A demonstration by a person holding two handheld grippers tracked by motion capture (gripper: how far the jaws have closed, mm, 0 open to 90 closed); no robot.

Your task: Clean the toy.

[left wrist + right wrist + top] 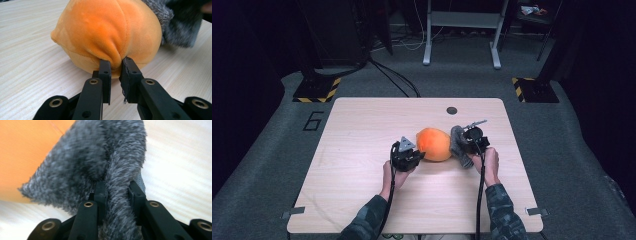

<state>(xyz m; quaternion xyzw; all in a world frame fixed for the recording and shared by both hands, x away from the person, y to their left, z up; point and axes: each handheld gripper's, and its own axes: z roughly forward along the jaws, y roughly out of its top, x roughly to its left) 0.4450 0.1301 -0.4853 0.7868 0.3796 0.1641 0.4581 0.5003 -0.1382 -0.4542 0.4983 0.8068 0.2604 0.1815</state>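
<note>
The left gripper (115,65) has its jaws drawn close on a small fold of the orange plush toy (107,32), pinching the near, low end of it. The right gripper (117,187) is clamped on a thick tuft of the grey furry piece (100,157), which butts against the toy's other side. From the high view the toy (433,144) lies near the middle of the worktop (362,145), a little toward the right edge, with the left gripper (408,156) touching its left end and the right gripper (473,137) at the grey piece (458,142). So the toy's long axis runs gripper to gripper, left to right. Whether the grey piece is sewn to the toy or only leaning on it I cannot tell. Any pull apart would probably run along that axis.
</note>
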